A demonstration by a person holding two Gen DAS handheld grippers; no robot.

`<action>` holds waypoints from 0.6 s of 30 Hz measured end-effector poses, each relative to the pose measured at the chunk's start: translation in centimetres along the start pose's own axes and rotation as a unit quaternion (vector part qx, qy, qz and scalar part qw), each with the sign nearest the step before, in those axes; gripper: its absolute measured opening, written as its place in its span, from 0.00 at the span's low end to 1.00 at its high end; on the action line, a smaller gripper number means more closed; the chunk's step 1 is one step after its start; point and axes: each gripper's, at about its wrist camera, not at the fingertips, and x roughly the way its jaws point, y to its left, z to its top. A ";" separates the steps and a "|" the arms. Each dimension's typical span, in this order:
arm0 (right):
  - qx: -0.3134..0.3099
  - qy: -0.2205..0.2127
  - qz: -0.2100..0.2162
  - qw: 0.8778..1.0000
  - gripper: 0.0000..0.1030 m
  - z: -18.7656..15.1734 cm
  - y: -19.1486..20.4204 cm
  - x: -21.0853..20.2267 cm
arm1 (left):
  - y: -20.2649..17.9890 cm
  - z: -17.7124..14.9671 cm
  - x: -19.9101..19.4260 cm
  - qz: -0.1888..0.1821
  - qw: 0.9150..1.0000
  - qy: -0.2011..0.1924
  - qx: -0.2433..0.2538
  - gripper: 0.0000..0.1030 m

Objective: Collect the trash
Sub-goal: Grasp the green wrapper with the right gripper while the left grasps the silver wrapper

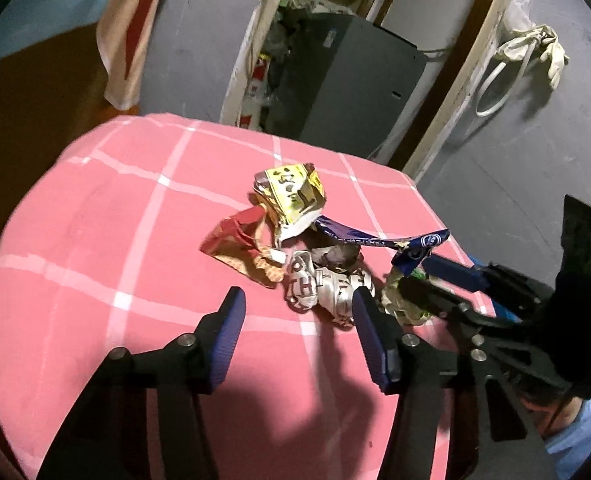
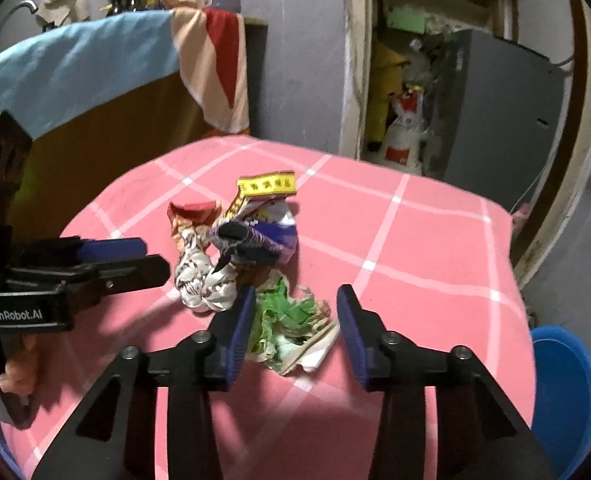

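Note:
A heap of crumpled wrappers lies on the pink checked tablecloth (image 1: 95, 240) (image 2: 415, 240): a yellow one (image 1: 291, 196) (image 2: 267, 186), a red-orange one (image 1: 239, 244) (image 2: 193, 210), a dark blue one (image 1: 375, 242) (image 2: 263, 236), a silver lettered one (image 1: 319, 292) (image 2: 203, 276) and a green-white one (image 2: 287, 320) (image 1: 403, 308). My left gripper (image 1: 298, 294) (image 2: 157, 258) is open, its tips level with the silver wrapper's near edge. My right gripper (image 2: 297, 291) (image 1: 411, 276) straddles the green wrapper; its left pad is against the wrapper and its right pad is clear of it.
A blue plastic tub (image 2: 563, 392) stands below the table's right edge. Behind the table is a grey wall with a doorway onto a grey cabinet (image 1: 347, 80) and clutter. A striped cloth (image 1: 131, 40) hangs at the back left. A hand (image 2: 15, 376) holds the left gripper's handle.

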 end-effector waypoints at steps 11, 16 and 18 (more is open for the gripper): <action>0.015 0.002 0.007 1.000 0.15 -0.9 -0.8 -0.4 | -0.5 1.8 1.7 -0.044 0.998 0.032 -0.023 0.20; 0.027 -0.018 0.005 0.999 0.13 -1.4 -1.0 -1.5 | -1.1 1.9 1.6 -0.042 0.998 0.032 -0.019 0.12; 0.035 -0.029 0.005 0.999 0.13 -1.5 -1.1 -2.0 | -1.2 1.8 1.6 -0.041 0.998 0.031 -0.020 0.11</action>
